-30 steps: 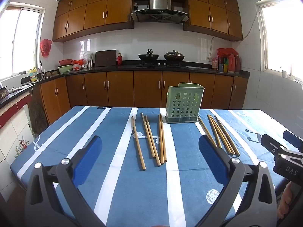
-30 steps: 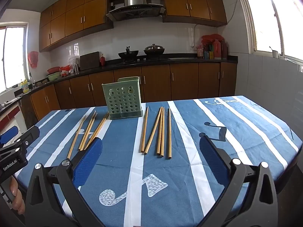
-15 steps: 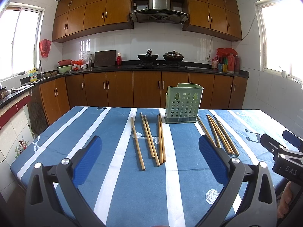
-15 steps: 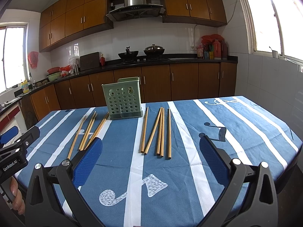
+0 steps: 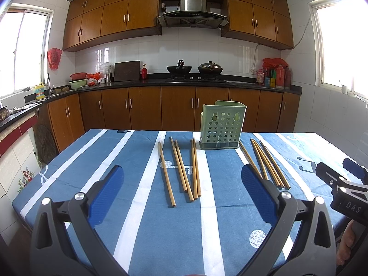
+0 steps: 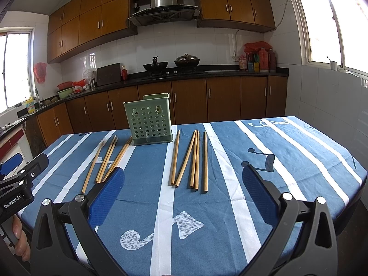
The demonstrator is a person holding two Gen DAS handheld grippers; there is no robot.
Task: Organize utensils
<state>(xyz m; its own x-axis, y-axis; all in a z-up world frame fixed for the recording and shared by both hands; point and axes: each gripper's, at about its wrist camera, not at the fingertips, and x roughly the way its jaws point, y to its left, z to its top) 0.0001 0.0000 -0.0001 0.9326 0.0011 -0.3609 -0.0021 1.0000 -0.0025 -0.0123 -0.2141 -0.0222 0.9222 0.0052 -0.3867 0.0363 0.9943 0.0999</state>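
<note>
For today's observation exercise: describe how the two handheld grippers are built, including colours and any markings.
Each gripper, left gripper and right gripper, has two dark grey plastic arms with silver bolts, ending in blue textured pads. The right one's black body bears white "DAS" lettering; the left one's reads "GenRobot.AI". No sleeves or cables show.

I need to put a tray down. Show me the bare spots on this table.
Bare cloth lies along the table's right side, right of the right chopsticks, and along the near edge before both open grippers. The far left corner is free too. The middle is crowded: chopsticks flank the holder.
</note>
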